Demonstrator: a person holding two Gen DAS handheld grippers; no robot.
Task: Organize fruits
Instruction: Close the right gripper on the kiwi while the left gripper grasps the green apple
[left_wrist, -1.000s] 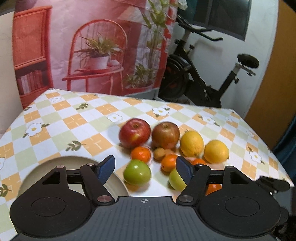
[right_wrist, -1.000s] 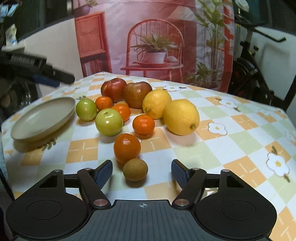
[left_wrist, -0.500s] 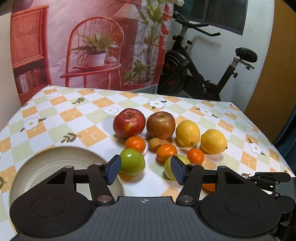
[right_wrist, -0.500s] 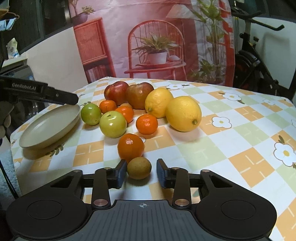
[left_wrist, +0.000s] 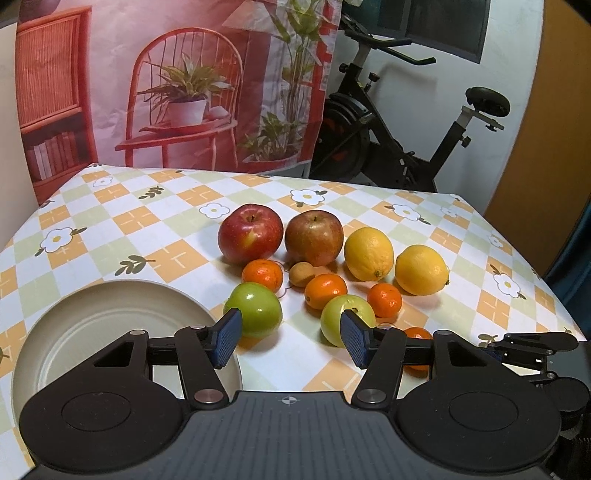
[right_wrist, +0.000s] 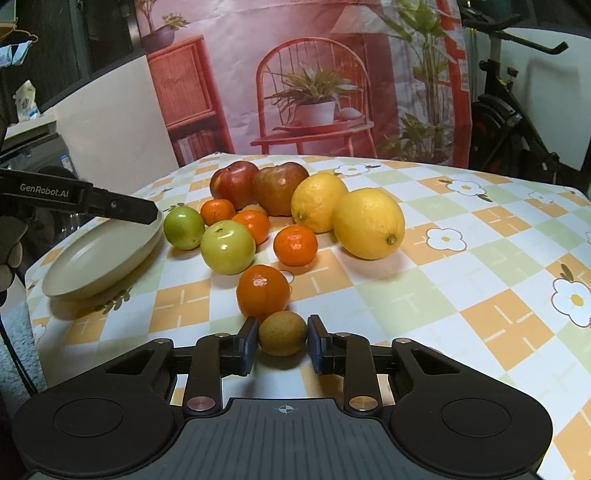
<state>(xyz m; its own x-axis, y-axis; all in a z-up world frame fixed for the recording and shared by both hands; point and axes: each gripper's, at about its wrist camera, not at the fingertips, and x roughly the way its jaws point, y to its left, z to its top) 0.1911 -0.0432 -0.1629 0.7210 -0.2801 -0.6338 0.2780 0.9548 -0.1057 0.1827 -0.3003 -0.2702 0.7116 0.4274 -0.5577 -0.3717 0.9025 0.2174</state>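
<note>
My right gripper (right_wrist: 282, 341) is closing the last bit on a small brown fruit (right_wrist: 282, 332), its pads against both sides of it, low over the tablecloth. Just beyond sits a mandarin (right_wrist: 263, 293). My left gripper (left_wrist: 291, 338) stands open and holds nothing, near the rim of a beige plate (left_wrist: 92, 332). Ahead of its fingers lie two green apples (left_wrist: 255, 308) (left_wrist: 341, 315). Farther back are two red apples (left_wrist: 249, 232), two lemons (left_wrist: 368, 253), several mandarins (left_wrist: 325, 290) and another small brown fruit (left_wrist: 301, 273).
The table wears a checked flower-print tablecloth (left_wrist: 166, 258); its far edge meets a printed backdrop (left_wrist: 166, 92). An exercise bike (left_wrist: 406, 129) stands behind on the right. In the right wrist view my left gripper (right_wrist: 140, 212) hangs over the plate (right_wrist: 99, 258).
The right jaws have closed from wide apart onto the small brown fruit. The left jaws have narrowed, and the left gripper has drawn back a little from the fruit.
</note>
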